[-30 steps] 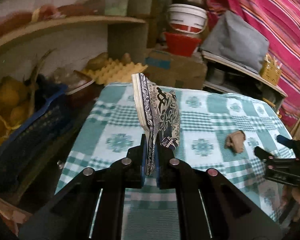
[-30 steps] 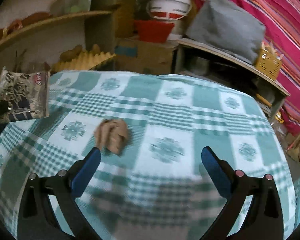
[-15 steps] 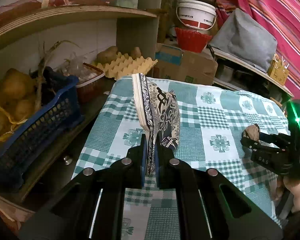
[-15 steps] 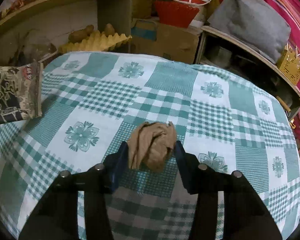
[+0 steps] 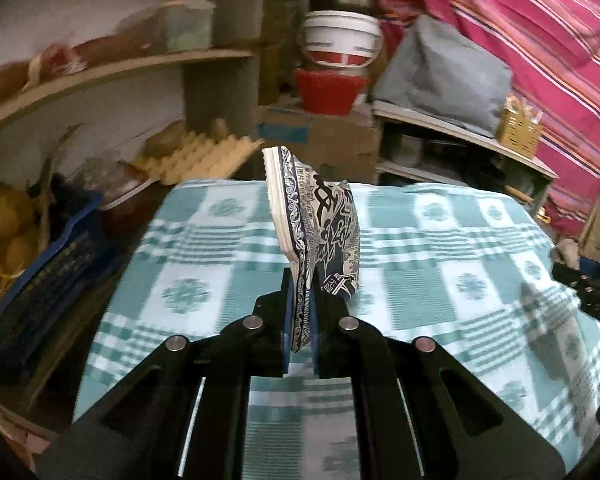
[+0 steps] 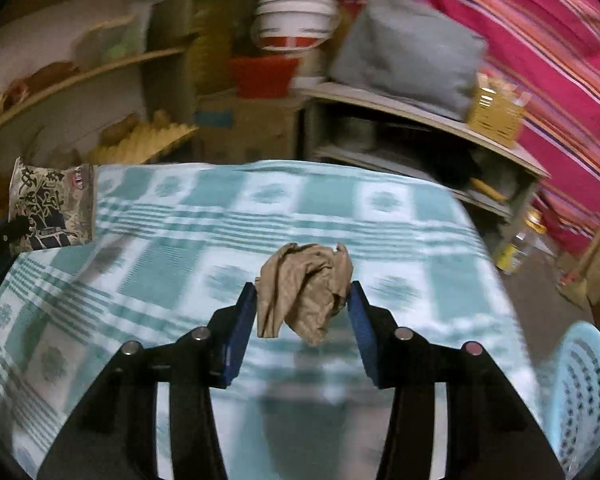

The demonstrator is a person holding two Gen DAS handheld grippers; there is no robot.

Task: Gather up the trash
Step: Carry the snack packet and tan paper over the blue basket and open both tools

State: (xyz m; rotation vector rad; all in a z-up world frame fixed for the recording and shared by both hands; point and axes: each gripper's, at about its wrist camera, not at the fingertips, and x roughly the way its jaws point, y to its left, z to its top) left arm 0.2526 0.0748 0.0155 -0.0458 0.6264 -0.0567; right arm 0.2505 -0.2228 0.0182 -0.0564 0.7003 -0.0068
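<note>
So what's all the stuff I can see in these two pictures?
snack wrapper: one, blue and white, clamped in the left tongs
crumpled paper: one, brown, gripped in the right tongs
tablecloth: one, teal and white check, over the table
laundry basket: one, light blue, lower right beside the table
bucket: one, white and red, at the back
egg tray: one, yellow, behind the table
crate: one, blue, left of the table
left tongs: black, shut
right tongs: black, blue pads
</note>
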